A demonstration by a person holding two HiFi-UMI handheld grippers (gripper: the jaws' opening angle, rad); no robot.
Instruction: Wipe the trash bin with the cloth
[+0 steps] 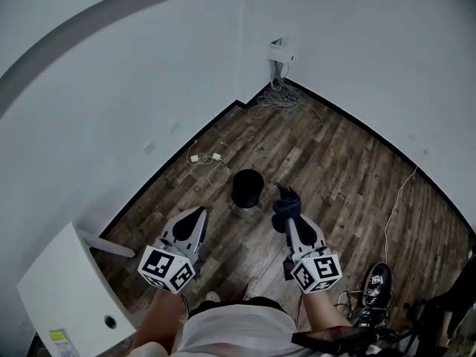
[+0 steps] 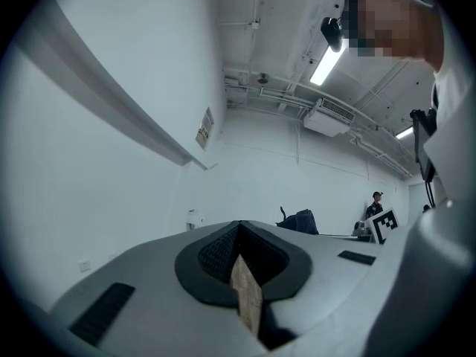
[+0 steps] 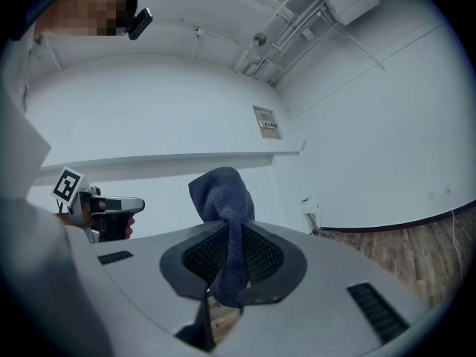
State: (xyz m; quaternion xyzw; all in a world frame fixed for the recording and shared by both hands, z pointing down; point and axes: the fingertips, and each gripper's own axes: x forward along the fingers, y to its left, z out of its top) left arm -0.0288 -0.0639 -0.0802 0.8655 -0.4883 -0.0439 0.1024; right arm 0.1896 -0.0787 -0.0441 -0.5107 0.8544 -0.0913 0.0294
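Observation:
A small black trash bin stands upright on the wooden floor, ahead of and between both grippers. My right gripper is shut on a dark blue cloth, which bunches up above the jaws just right of the bin. In the right gripper view the cloth is pinched in the right gripper and sticks up as a rounded fold. My left gripper hovers left of the bin, apart from it. The left gripper is shut and holds nothing. The bin shows in neither gripper view.
Loose white cables lie on the floor by the left wall. More cables hang from a wall box in the corner. A white table is at lower left. A black shoe and another cable lie at right.

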